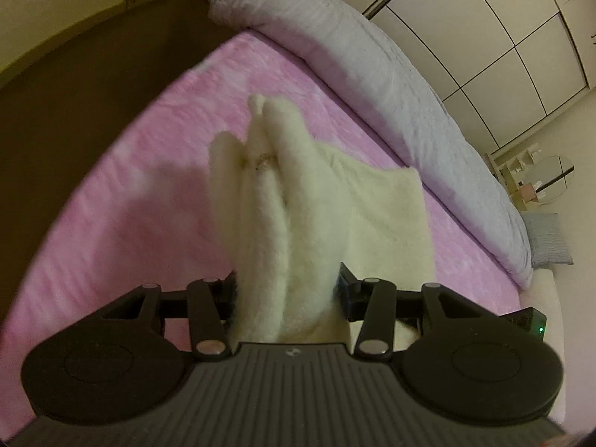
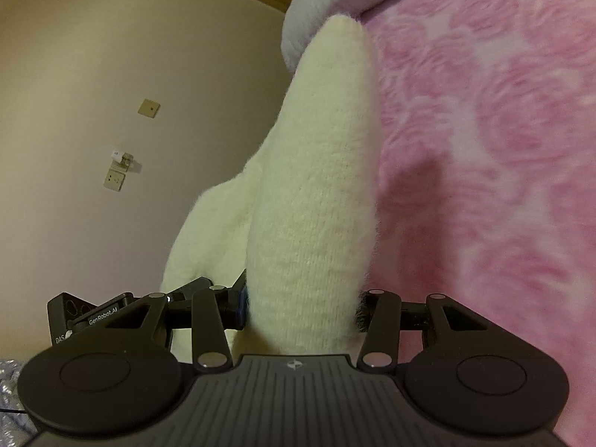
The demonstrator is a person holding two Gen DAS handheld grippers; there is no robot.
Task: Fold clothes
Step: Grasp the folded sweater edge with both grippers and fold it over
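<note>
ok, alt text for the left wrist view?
The left gripper is shut on a bunched fold of a fluffy cream knitted garment, whose remaining part lies flat on a pink plush bedspread. A rolled lilac duvet runs along the bed's far edge, with white wardrobe doors behind.

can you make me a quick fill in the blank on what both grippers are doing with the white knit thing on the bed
1. The left gripper is shut on the cream ____.
2. The right gripper is ____ on that garment too.
3. The bed cover under the garment is ____ in colour.
4. Along the far side of the bed lies a pale lilac ____.

Missing words: sweater; shut; pink; blanket
</note>
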